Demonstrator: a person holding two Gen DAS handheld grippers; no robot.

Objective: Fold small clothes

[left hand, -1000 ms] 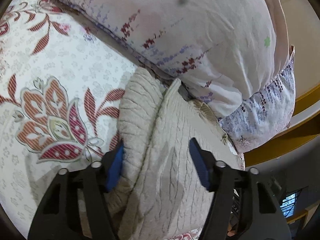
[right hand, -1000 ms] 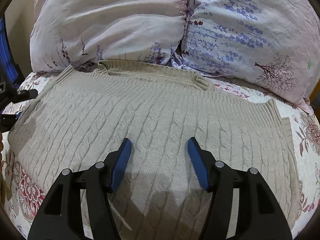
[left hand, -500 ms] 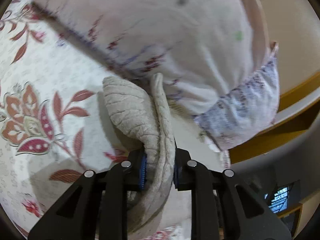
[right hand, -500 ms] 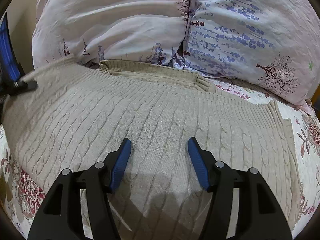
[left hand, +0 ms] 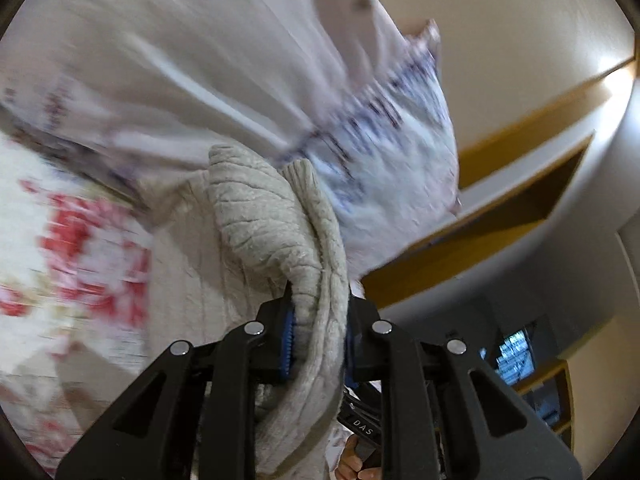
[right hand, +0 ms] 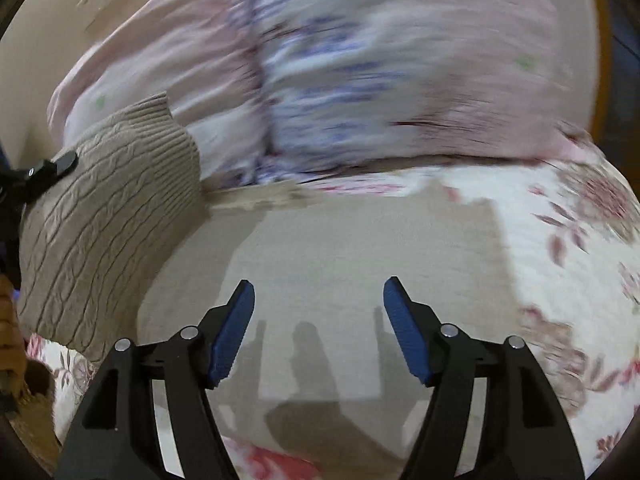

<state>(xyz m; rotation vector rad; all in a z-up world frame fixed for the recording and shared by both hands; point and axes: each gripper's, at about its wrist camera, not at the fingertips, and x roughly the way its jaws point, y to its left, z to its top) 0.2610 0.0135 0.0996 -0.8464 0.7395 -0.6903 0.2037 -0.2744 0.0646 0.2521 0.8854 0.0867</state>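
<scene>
A beige cable-knit sweater (right hand: 340,264) lies on the floral bedspread. My left gripper (left hand: 318,336) is shut on a bunched edge of the sweater (left hand: 264,220) and holds it lifted off the bed. In the right wrist view that raised side (right hand: 104,216) stands up at the left, folding over toward the flat part, with the left gripper's tip beside it. My right gripper (right hand: 318,332) is open and empty, low over the flat middle of the sweater. Both views are motion-blurred.
Two floral pillows (right hand: 340,72) lie against the wall behind the sweater; they also show in the left wrist view (left hand: 200,60). The floral bedspread (right hand: 580,260) extends to the right. A wooden bed frame (left hand: 500,216) and the room lie beyond the bed.
My left gripper closed on the sweater's left edge, then lifted it and carried it up and over toward the right. The right gripper stayed open and shifted over the sweater.
</scene>
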